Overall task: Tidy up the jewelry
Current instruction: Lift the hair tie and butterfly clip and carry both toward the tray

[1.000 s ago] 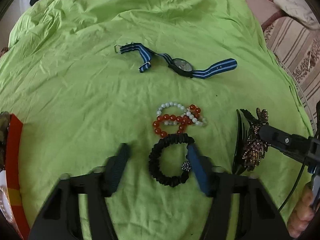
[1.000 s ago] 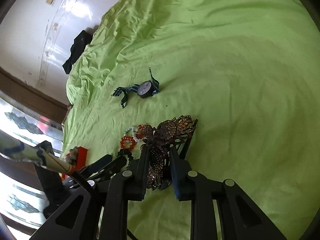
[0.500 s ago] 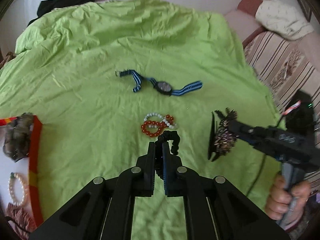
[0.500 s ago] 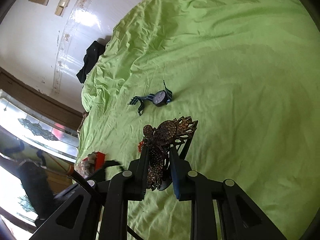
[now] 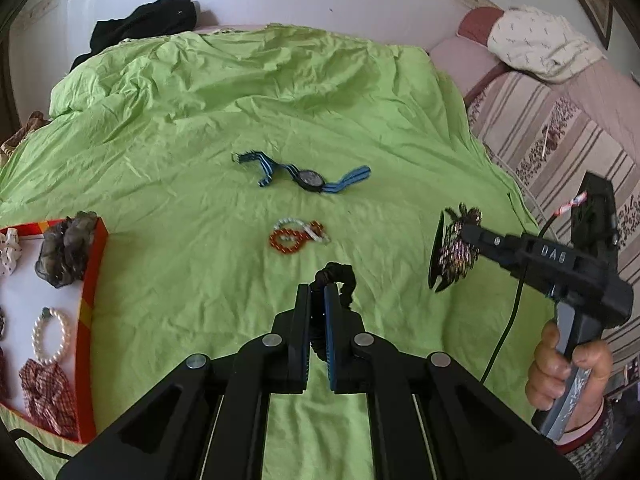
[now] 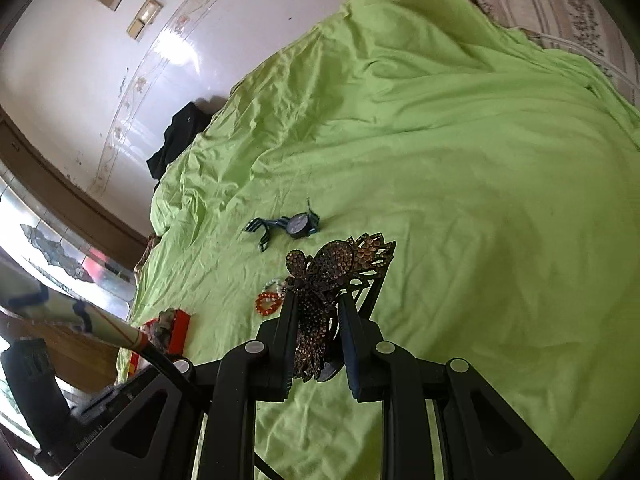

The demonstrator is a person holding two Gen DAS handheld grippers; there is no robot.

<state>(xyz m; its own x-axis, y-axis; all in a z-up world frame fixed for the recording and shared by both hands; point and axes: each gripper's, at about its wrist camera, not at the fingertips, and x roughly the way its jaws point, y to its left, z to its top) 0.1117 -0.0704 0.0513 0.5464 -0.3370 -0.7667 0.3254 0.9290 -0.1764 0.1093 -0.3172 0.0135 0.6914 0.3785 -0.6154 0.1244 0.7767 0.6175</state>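
Risk: black ruffled fabric scrunchie (image 5: 340, 280), pinched thinly between left gripper (image 5: 318, 300) tips, may slip; right gripper (image 6: 318, 312) clamps rhinestone butterfly hair claw (image 6: 332, 276).

Plenty of bare green sheet (image 5: 168, 184) to move over. Only clutter mid-bed is the watch (image 5: 310, 178) and, nearer, the bead bracelets (image 5: 298, 234), with a clear strip between them. The red-edged tray (image 5: 94, 276) blocks the left edge, and a black cloth (image 5: 144, 26) sits far back.
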